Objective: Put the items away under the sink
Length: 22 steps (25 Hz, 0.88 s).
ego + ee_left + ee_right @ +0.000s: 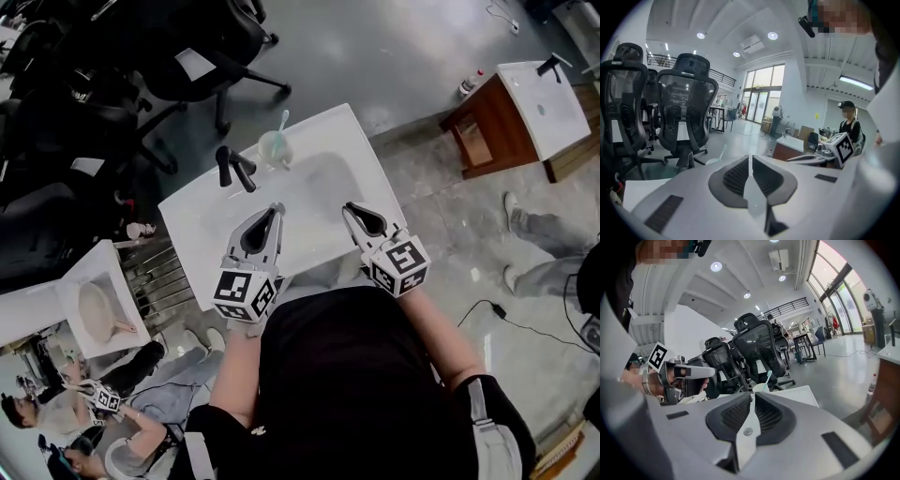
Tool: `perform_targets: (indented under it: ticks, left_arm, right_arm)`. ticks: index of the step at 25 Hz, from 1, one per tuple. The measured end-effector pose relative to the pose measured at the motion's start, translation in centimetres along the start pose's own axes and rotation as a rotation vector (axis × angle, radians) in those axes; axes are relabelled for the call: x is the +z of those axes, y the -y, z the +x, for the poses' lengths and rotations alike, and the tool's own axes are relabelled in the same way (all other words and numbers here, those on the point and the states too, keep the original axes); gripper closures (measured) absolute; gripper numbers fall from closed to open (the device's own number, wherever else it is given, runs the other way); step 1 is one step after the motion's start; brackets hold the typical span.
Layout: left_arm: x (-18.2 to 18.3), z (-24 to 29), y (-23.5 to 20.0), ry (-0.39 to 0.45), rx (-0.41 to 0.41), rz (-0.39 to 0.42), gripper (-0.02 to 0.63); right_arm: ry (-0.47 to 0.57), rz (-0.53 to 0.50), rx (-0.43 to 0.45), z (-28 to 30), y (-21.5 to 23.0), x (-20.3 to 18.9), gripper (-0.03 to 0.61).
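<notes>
The sink [192,220] looks smooth, glossy white ceramic, its tap [234,169] matt black metal. The cup [274,147] at twelve o'clock is pale translucent plastic; the cabinet [480,127] at two o'clock, brown wood.

My left gripper [277,208] and right gripper [347,207] are pale grey with black ribbed pads and black-and-white square markers, the sink [337,127] is white, its faucet [234,169] black, the cup [274,146] mint green.

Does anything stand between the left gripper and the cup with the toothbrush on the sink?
Nothing visible. Only bare sink lies between the left gripper and the cup; the black faucet stands just left of that line.
</notes>
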<state>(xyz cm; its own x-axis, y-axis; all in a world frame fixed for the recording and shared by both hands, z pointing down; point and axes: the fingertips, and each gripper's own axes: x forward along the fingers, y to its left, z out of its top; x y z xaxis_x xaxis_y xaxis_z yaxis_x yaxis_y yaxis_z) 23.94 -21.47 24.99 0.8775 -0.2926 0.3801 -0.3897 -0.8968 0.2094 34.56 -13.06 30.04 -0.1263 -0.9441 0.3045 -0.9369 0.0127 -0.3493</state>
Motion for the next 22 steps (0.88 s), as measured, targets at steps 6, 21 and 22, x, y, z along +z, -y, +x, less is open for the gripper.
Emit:
perform_targets:
  ticks: [6, 21, 22]
  left_arm:
    - [0.1, 2.9, -1.3, -0.05, -0.059, 0.037, 0.589]
    - [-0.2, 11.1, -5.1, -0.193, -0.083, 0.032, 0.514]
    - [-0.3, 11.6, -5.5, -0.2, -0.077, 0.027, 0.508]
  right_arm:
    - [-0.008, 0.004, -0.015, 3.0, -0.3, -0.9, 0.537]
    - [-0.027, -0.001, -0.022, 10.2, 0.6, -3.3, 0.537]
    - [-0.029, -0.003, -0.023, 10.7, 0.6, -3.4, 0.537]
